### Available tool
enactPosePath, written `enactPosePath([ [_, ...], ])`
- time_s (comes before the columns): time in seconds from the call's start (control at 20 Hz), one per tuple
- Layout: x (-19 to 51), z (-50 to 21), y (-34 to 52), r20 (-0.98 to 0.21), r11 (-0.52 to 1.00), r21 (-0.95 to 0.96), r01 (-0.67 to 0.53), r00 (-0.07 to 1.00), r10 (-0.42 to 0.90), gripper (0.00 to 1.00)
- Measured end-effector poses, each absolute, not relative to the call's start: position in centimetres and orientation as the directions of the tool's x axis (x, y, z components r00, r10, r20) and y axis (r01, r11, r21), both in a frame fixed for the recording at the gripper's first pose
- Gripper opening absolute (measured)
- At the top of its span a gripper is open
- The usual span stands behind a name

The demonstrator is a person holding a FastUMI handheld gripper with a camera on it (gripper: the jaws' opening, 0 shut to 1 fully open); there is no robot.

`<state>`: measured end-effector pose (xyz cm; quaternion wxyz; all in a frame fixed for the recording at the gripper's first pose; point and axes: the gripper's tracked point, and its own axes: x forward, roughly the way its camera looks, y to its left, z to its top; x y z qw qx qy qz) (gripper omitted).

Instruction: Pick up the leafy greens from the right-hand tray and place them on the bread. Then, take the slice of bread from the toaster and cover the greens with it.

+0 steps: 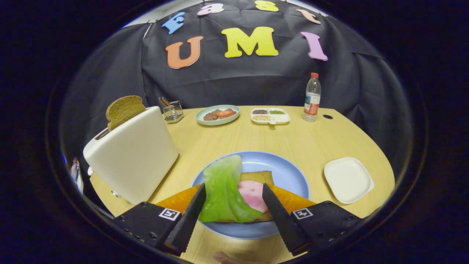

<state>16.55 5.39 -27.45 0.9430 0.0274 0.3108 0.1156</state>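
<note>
The floppy light-green lettuce leaf [224,192] lies draped over the brown slice of bread [257,177] on the round pale-blue plate [289,172], covering the bread's left part and hanging past its near edge. A pink round slice of ham [253,194] sits on the bread, half under the leaf. My gripper [234,194] is spread wide, 2 fingers either side of the leaf and bread; left finger is right at the leaf's edge, can't tell if it touches; right finger is clear of it. Nothing pinched between them.

Second brown bread slice [124,110] sticks up out of the slot of the cream-white boxy toaster [133,156], left of the plate. Empty white square tray [348,179] sits right of the plate, apart from it.

All on a light wood-grain table [263,137]. Far side: a pale-green oval dish [217,115] with reddish-brown food pieces, a white 4-compartment dish [270,116] with seeds or grains, a clear plastic water bottle with red cap [312,98], and a small clear holder with sticks [172,109] behind the toaster.
</note>
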Motion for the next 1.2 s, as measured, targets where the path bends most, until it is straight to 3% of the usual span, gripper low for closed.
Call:
enactPosePath([
  [0.65, 15.9, -21.7, 6.1, -0.520, 0.964, 0.145, -0.221, 0.812, 0.264, 0.96],
  [1.0, 15.5, -24.1, 5.7, -0.556, 0.972, 0.108, -0.207, 0.798, 0.232, 0.96],
  [1.2, 15.8, -20.0, 7.5, -0.502, 0.964, 0.130, -0.232, 0.823, 0.265, 0.96],
])
